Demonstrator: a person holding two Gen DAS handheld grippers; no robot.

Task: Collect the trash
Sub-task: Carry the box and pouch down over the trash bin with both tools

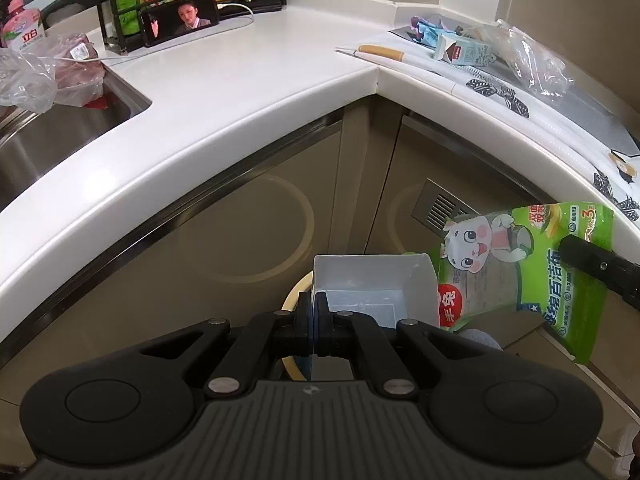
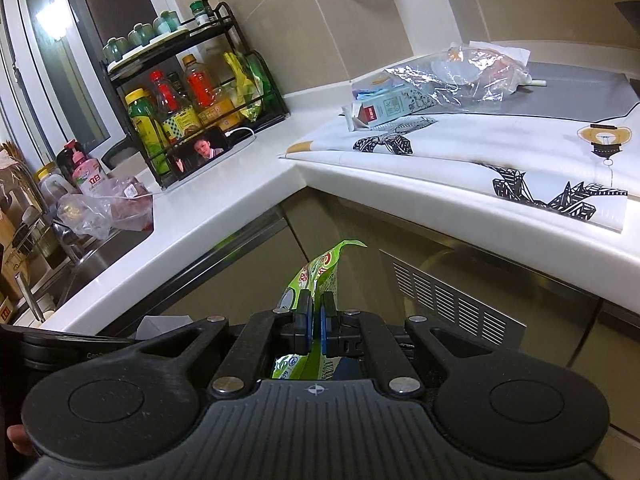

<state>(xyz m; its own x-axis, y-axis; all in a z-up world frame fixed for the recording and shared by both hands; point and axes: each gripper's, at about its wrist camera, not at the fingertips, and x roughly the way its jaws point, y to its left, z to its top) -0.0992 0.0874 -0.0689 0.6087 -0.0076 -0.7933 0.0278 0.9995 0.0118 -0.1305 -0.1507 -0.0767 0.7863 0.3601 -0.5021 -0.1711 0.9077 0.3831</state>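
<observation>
My left gripper (image 1: 315,308) is shut on the near wall of an open white box (image 1: 372,284), which hangs in front of the corner cabinet. A cream curved rim (image 1: 289,305) shows just under the box; what it belongs to is hidden. To the right, a green cleaning-cloth packet (image 1: 516,268) with a cartoon animal hangs from a black finger (image 1: 592,264) of my right gripper. In the right wrist view my right gripper (image 2: 316,320) is shut on that green packet (image 2: 320,272), its top edge sticking up between the blue pads.
A white L-shaped counter (image 1: 248,92) wraps around the corner. It carries a sink (image 1: 60,132) with bagged meat, a bottle rack (image 2: 192,92), a phone (image 1: 180,18), a milk carton (image 2: 384,108), a clear plastic bag (image 2: 460,76) and a printed mat (image 2: 520,152). A vent grille (image 2: 452,300) sits in the cabinet.
</observation>
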